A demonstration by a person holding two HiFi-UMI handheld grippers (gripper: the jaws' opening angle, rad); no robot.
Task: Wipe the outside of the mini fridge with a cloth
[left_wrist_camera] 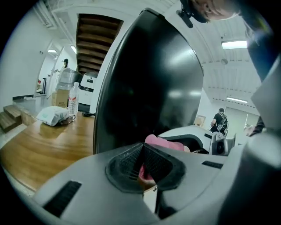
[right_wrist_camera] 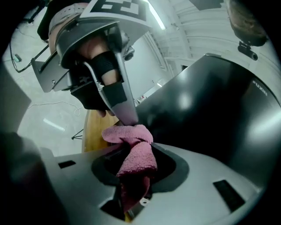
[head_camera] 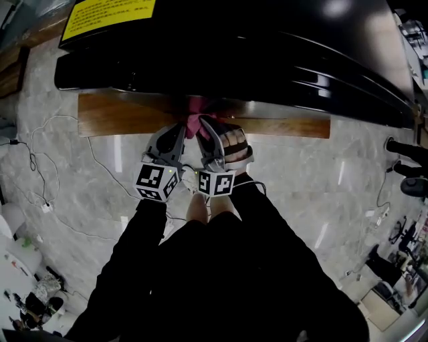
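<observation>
1. The right gripper (right_wrist_camera: 131,176) has its jaws closed on a pink cloth (right_wrist_camera: 134,154). The cloth bunches up through the jaws and folds over above them.
2. The left gripper (left_wrist_camera: 142,165) has its jaws drawn narrow too, with a bit of the same cloth pinched between the pads. In the right gripper view its tip touches the top of the bunch, so both grippers hold one cloth.
3. In the head view the cloth sits just beyond the two grippers, at the near edge of the black fridge (head_camera: 267,47) and above the wooden table (head_camera: 120,113) that bears it. I cannot tell whether it is pressing on the fridge.
4. Progress, as a judgement: the cloth is gathered and brought to the fridge, so wiping is at hand. The glossy black surface shows no streaks or damp trail, so how much is wiped cannot be told. The broad dark panel beyond the cloth looks like work left to do.
5. Writing: a yellow label (head_camera: 107,15) on the fridge carries lines of print too small to read. Small lettering (right_wrist_camera: 260,88) near the fridge's far edge is also illegible.
</observation>
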